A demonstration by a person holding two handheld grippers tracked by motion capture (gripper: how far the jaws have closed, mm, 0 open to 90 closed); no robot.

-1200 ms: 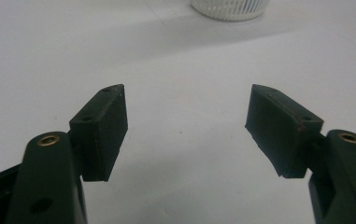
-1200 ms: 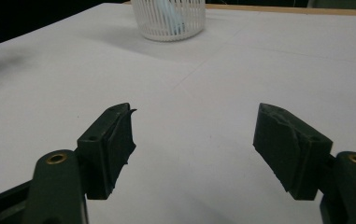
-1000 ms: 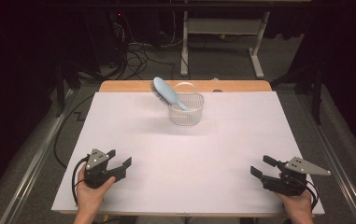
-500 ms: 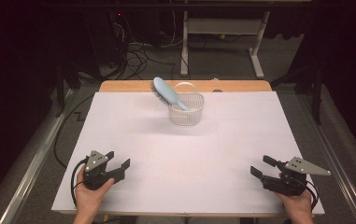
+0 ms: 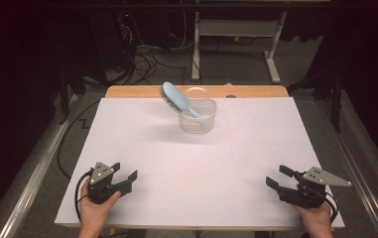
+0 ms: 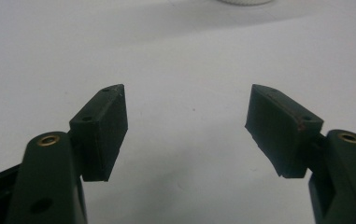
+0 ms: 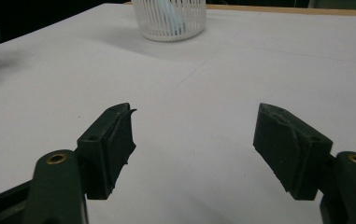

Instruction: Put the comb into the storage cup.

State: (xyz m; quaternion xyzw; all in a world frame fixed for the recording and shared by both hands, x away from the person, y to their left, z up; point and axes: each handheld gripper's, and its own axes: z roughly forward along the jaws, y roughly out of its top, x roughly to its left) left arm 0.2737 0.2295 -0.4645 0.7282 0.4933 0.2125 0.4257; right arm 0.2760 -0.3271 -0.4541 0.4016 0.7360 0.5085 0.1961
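Hairbrush point(image 5: 175, 98) sits in the white basket point(image 5: 198, 120), same as a moment ago. Your left gripper point(image 5: 125, 179) and right gripper point(image 5: 277, 177) have not moved, jaws wide apart and empty, so nothing has started.

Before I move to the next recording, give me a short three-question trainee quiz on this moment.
1. True or false: the blue hairbrush lies flat on the white table cover.
2. Which stands closer to the table's far edge: A) the white basket, B) the left gripper, C) the right gripper?
3. Fill in: the jaws of both grippers stand ____.

Key
1. False: its handle sits in the basket, and its head sticks out over the rim, tilted to the left.
2. A: both grippers are held near the front edge, left and right.
3. Open, with nothing between them.
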